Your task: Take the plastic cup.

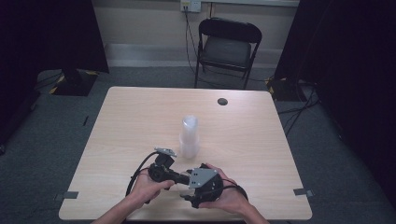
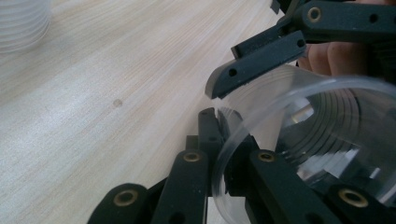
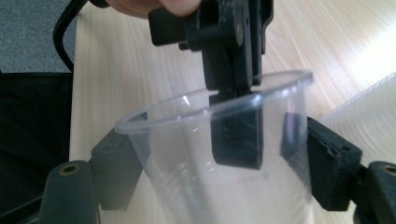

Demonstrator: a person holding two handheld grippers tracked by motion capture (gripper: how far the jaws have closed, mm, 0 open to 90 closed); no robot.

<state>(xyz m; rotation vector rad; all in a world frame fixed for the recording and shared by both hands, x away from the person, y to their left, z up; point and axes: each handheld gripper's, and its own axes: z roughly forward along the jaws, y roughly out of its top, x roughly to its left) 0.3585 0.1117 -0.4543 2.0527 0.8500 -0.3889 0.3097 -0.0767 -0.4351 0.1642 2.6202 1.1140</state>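
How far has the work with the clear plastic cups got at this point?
Done: one clear cup is off the cup stack that stands mid-table. In hand: the left gripper is shut on the cup's rim, one jaw inside and one outside, while the right gripper has its jaws on either side of the cup's body. Left: the cup has not been set down on the table.

Left tongs point(image 1: 180, 178): matte black body, flat black links joined by brass-ringed pivots.
Right tongs point(image 1: 187, 183): same black build, blocky pads, small holes in the jaw tips.
Top plates: grey, three-cornered, with tiny screws.
Cables: black, looping from each body.
Forearms: bare, no sleeves in sight.
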